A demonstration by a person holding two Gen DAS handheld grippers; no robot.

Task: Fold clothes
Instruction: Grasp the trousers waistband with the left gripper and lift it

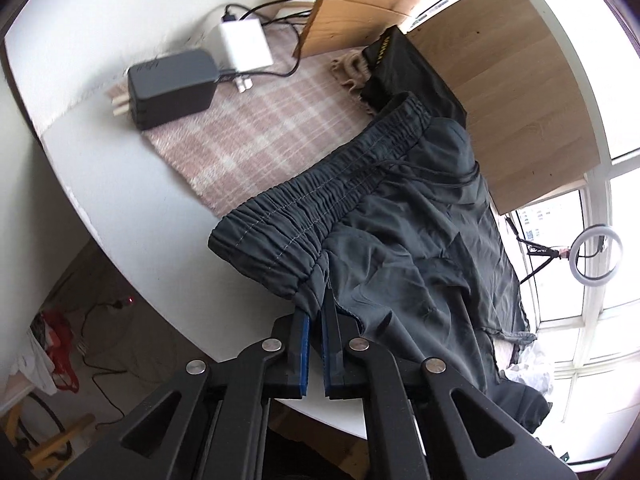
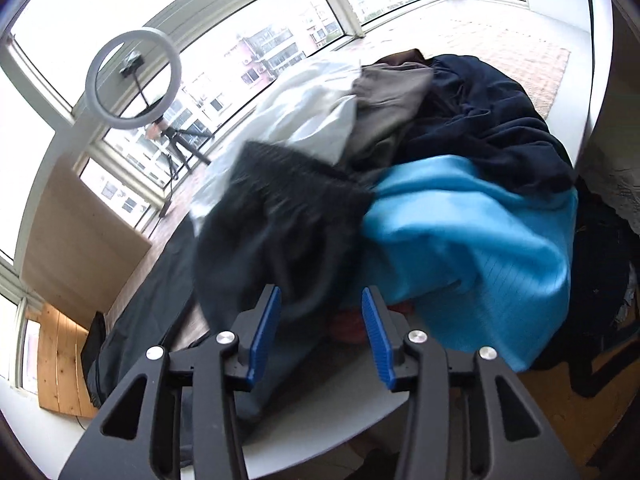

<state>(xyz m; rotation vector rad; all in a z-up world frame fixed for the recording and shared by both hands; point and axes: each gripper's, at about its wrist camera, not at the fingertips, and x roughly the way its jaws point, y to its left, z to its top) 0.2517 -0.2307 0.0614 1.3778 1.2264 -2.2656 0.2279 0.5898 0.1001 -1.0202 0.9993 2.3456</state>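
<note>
Dark grey shorts (image 1: 400, 240) with a gathered elastic waistband lie across a round white table (image 1: 120, 208), one leg hanging over the near edge. My left gripper (image 1: 316, 312) is shut on the fabric just under the waistband's near end. In the right wrist view the same dark shorts (image 2: 280, 232) appear blurred, heaped beside a pile of clothes. My right gripper (image 2: 320, 316) is open, its blue pads (image 2: 264, 332) wide apart, with a fold of the dark fabric lying between them.
A pink checked mat (image 1: 256, 136) carries a black power adapter (image 1: 172, 88) and white charger (image 1: 246, 46) with cables. A black folded garment (image 1: 400, 68) lies beyond. The pile holds bright blue (image 2: 472, 248), navy (image 2: 488, 132), grey and white (image 2: 304, 108) clothes. A ring light (image 2: 134, 80) stands by the windows.
</note>
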